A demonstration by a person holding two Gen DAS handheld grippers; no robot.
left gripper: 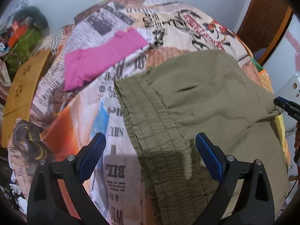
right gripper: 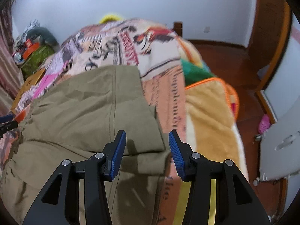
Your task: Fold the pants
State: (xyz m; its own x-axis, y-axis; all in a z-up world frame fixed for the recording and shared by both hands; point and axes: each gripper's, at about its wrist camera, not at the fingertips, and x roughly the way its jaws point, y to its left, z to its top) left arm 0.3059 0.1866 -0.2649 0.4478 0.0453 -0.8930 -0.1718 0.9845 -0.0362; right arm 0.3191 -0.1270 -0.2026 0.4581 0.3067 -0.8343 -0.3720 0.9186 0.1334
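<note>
Olive-green pants [left gripper: 196, 101] lie folded over on a bed covered with a newspaper-print blanket [left gripper: 105, 123]. Their ribbed elastic waistband [left gripper: 150, 135] runs between my left fingers. My left gripper [left gripper: 150, 144] is open and empty, just above the waistband end. In the right wrist view the pants [right gripper: 90, 108] fill the lower left, with a folded edge near the fingers. My right gripper [right gripper: 147, 142] is open and empty over that folded corner. The right gripper's tip also shows at the right edge of the left wrist view [left gripper: 286, 106].
A pink garment [left gripper: 97, 58] lies on the blanket beyond the pants. A wooden board [left gripper: 24, 86] sits at the bed's left. A plush orange-yellow blanket [right gripper: 210, 105] hangs at the bed's right side. A wooden door [left gripper: 266, 18] and red floor [right gripper: 243, 71] lie beyond.
</note>
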